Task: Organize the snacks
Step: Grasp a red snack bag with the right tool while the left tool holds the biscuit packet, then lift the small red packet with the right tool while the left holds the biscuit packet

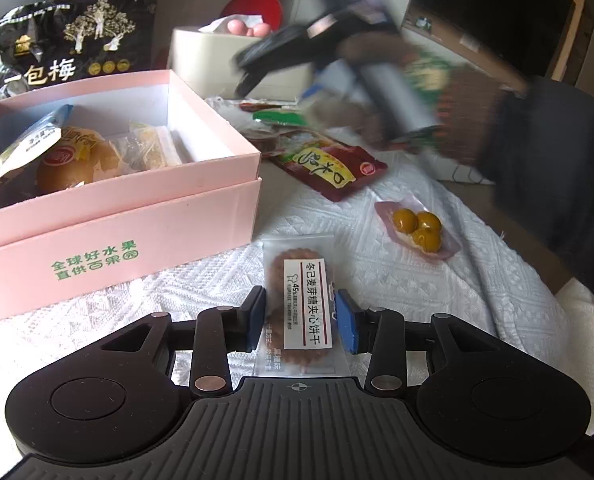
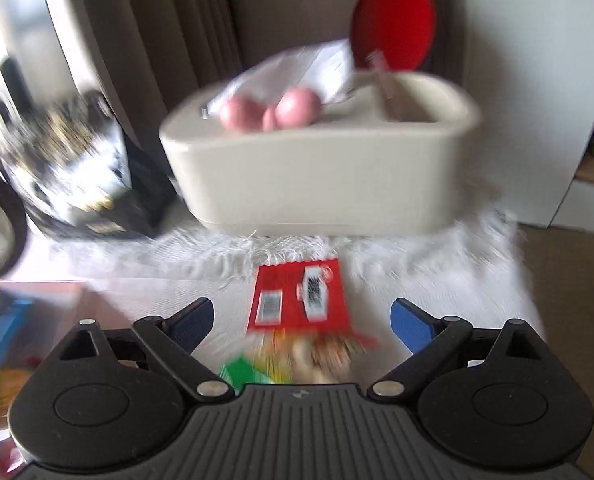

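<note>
A clear packet of sandwich biscuits with a white label lies on the white cloth, and my left gripper is shut on it, a blue pad against each long edge. The pink box stands open to the left with several wrapped snacks inside, among them a bread roll. In the blurred right wrist view my right gripper stands wide open over a red snack packet on the cloth, its pads clear of it. From the left wrist view that gripper is a blur above the far snacks.
A red packet and a clear pack of yellow-green fruits lie right of the box. A black plum bag stands behind it. A cream container with pink balls sits at the cloth's far edge, a red disc behind.
</note>
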`<state>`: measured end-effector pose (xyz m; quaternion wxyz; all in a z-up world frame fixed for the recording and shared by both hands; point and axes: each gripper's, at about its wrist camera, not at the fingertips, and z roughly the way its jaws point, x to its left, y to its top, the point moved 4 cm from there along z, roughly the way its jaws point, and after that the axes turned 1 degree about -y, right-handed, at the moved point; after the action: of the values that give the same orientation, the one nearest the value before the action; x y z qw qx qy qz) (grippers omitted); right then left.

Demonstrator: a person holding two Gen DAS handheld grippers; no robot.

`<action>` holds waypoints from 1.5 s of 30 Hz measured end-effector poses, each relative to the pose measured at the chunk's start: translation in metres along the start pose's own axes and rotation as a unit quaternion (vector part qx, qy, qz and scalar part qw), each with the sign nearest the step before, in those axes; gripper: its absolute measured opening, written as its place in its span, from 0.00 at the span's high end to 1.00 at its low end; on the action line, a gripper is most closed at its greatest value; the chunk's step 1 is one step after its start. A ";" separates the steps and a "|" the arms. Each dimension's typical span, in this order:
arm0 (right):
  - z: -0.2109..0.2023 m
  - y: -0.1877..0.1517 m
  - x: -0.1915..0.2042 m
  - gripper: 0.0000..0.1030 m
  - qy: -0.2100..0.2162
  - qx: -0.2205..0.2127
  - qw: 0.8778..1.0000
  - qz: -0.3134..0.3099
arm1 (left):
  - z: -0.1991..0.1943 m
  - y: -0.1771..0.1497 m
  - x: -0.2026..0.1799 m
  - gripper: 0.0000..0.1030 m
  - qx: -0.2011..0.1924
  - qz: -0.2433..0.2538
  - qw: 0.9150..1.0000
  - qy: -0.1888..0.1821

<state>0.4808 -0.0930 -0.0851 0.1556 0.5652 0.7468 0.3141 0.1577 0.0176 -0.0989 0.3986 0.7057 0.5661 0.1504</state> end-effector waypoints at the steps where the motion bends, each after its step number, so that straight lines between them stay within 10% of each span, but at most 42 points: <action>1: 0.016 0.002 0.007 0.12 -0.020 0.013 1.000 -0.020 | 0.000 0.000 0.000 0.58 -0.002 0.002 1.000 0.000; 5: 0.029 0.001 0.010 0.41 -0.033 0.010 0.999 -0.019 | 0.000 -0.005 -0.001 0.58 -0.012 0.012 1.000 0.000; 13: -0.036 -0.029 -0.009 0.53 0.051 0.037 0.998 0.007 | 0.000 -0.008 -0.004 0.57 -0.018 0.023 1.000 0.008; 23: -0.130 -0.135 0.017 0.46 0.160 0.081 0.982 -0.054 | -0.002 -0.006 -0.004 0.57 -0.003 -0.007 1.000 0.011; 29: -0.170 -0.162 0.017 0.27 0.079 -0.001 0.990 -0.118 | -0.007 -0.011 -0.010 0.56 0.005 0.008 1.000 0.028; 45: -0.162 -0.210 0.042 0.27 0.055 -0.030 0.990 -0.128 | -0.022 -0.019 0.003 0.58 -0.010 -0.004 0.998 0.059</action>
<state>0.2157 -0.1349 -0.0931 0.1698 0.4416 0.8109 0.3444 0.1308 0.0300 -0.0996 0.3721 0.6897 0.5895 0.1958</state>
